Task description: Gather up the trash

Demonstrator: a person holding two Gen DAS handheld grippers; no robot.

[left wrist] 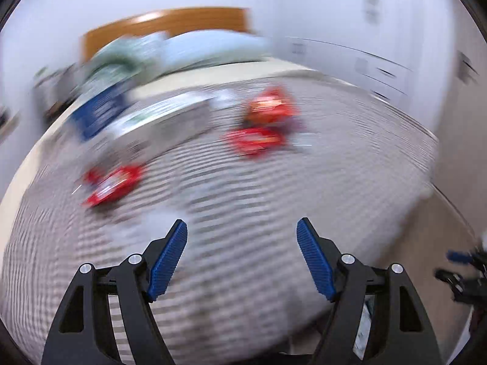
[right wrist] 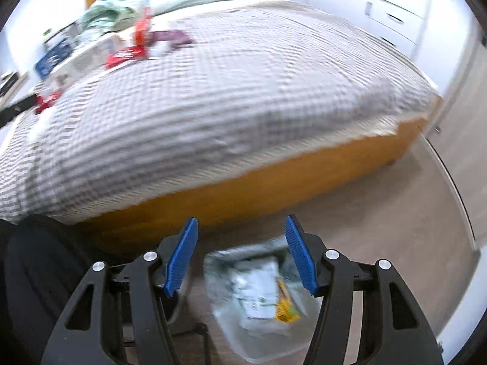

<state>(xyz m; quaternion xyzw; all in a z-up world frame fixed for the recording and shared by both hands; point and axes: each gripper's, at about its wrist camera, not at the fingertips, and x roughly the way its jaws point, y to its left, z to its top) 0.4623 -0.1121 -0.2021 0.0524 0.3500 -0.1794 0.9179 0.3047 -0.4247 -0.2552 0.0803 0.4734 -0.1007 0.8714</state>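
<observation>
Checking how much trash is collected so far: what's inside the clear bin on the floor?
The clear bin holds crumpled pale wrappers and a yellow packet. Blur hides details, and anything beneath them is covered.

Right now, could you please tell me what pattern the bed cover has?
The bed cover has a grey-and-white check, clearest in the right wrist view.

Even, bright indoor light, source unseen; white walls are washed out. Heavy motion blur is spread over the bed [left wrist: 274, 182] and its red wrappers [left wrist: 112, 184], possibly snack packets. Edges are bowed by fisheye distortion, corners vignetted black.
</observation>
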